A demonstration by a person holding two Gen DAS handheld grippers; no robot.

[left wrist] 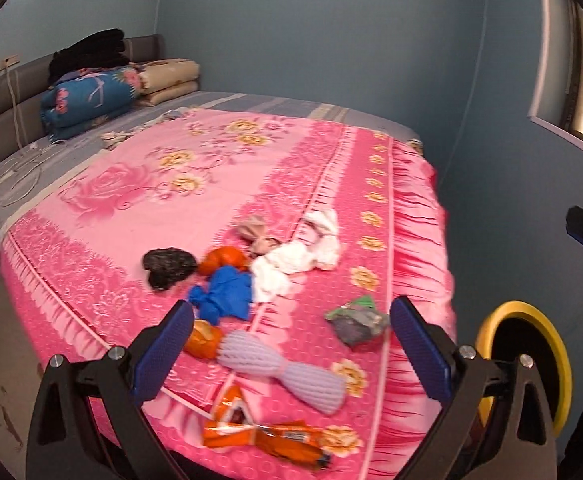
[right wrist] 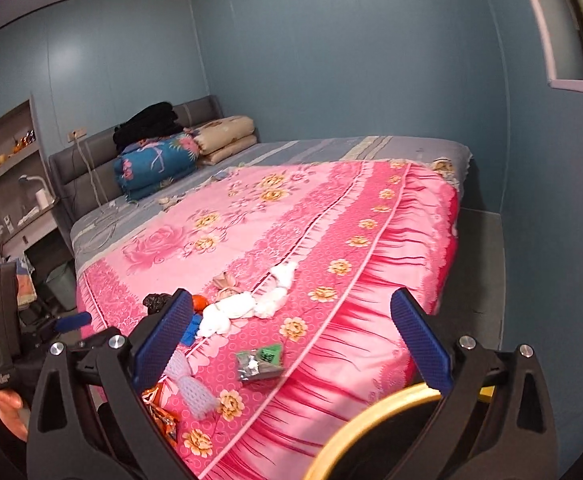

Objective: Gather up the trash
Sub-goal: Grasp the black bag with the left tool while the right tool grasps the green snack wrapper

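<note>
Trash lies on the pink floral bedspread (left wrist: 139,208) near the foot of the bed: an orange snack wrapper (left wrist: 259,432), a lilac foam net (left wrist: 279,364), a blue glove (left wrist: 227,292), a black crumpled bag (left wrist: 167,266), white tissues (left wrist: 291,264) and a green-grey packet (left wrist: 357,322), which the right wrist view also shows (right wrist: 259,362). My left gripper (left wrist: 291,344) is open and empty above the foam net. My right gripper (right wrist: 291,336) is open and empty above the packet. A yellow-rimmed bin (left wrist: 527,364) stands beside the bed (right wrist: 371,424).
Folded quilts (left wrist: 91,100) and black clothes (left wrist: 87,52) are piled by the grey headboard (left wrist: 3,108). Cables (left wrist: 23,156) lie on the grey sheet. Shelves and a desk (right wrist: 7,168) stand left of the bed. Blue walls surround the bed's far side.
</note>
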